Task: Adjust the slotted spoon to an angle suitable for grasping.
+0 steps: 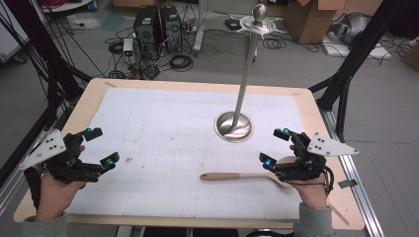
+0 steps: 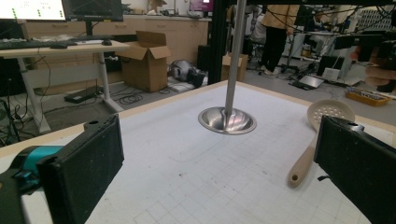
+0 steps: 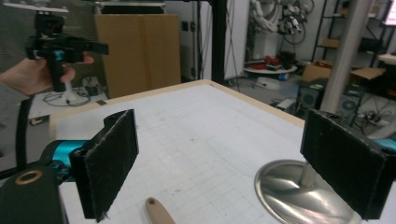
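Wooden slotted spoon (image 1: 247,176) lies flat on the counter (image 1: 94,101), lower right of the high view, long axis running almost straight left-right. Handle tip points left toward mid-frame; perforated bowl end sits at the right, partly tucked under the right gripper (image 1: 275,148). In the left gripper view the spoon (image 2: 314,140) runs diagonally at right, bowl up, handle end down.

Right gripper hovers above the bowel end, jaws wide apart, nothing btwn them. In the right gripper view the handle tip (image 3: 156,211) shows at bottom centre, btwn the two pads but lower, not touching.

Left gripper (image 1: 101,146) at lower left of the high view, well apart from the spoon, jaws also wide, nothing held.

Steel stand (image 1: 235,126) w/ round base sits just above the spoon, right of centre, pole rising up-frame. White grid mat (image 1: 163,128) open across centre and left; spoon is near the bottom edge of the mat, bowl close to the counter's right rim.
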A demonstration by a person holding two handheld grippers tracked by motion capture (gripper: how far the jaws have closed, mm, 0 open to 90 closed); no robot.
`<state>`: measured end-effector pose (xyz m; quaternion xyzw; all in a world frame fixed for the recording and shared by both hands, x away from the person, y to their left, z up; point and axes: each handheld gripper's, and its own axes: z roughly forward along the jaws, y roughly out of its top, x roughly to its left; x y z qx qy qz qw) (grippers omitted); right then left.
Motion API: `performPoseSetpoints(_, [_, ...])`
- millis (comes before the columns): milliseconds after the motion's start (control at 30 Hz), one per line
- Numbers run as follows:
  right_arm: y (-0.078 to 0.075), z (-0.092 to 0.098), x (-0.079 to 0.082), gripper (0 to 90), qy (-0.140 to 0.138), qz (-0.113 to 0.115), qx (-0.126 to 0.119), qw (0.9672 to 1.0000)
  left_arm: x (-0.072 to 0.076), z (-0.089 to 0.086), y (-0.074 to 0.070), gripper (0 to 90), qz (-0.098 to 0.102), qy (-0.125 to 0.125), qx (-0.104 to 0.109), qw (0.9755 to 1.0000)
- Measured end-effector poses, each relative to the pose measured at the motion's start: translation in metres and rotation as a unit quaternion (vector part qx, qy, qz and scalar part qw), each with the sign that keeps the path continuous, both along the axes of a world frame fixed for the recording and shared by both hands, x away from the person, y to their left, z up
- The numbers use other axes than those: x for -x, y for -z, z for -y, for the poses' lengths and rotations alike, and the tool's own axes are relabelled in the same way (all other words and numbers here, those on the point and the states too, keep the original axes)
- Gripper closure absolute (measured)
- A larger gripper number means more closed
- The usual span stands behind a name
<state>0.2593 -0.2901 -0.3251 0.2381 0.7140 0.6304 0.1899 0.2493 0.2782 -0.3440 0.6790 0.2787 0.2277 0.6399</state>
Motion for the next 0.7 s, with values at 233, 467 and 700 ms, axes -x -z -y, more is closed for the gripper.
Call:
performPoseSetpoints(233, [0.002,-0.004,-0.001,10.8,0.005,0.0,0.024,0.9997,-0.001,0.003,0.001,2.0,-0.003,0.003,-0.003,1.0])
performPoseSetpoints(467, [0.005,-0.009,-0.001,24.5,-0.017,-0.014,0.043,0.9989,-0.002,0.004,0.003,2.0,-0.008,0.003,-0.004,1.0])
performPoseSetpoints(700, [0.012,-0.015,-0.001,49.2,-0.027,-0.008,0.071,0.9971,-0.004,0.005,0.004,2.0,-0.012,0.004,-0.003,0.9999])
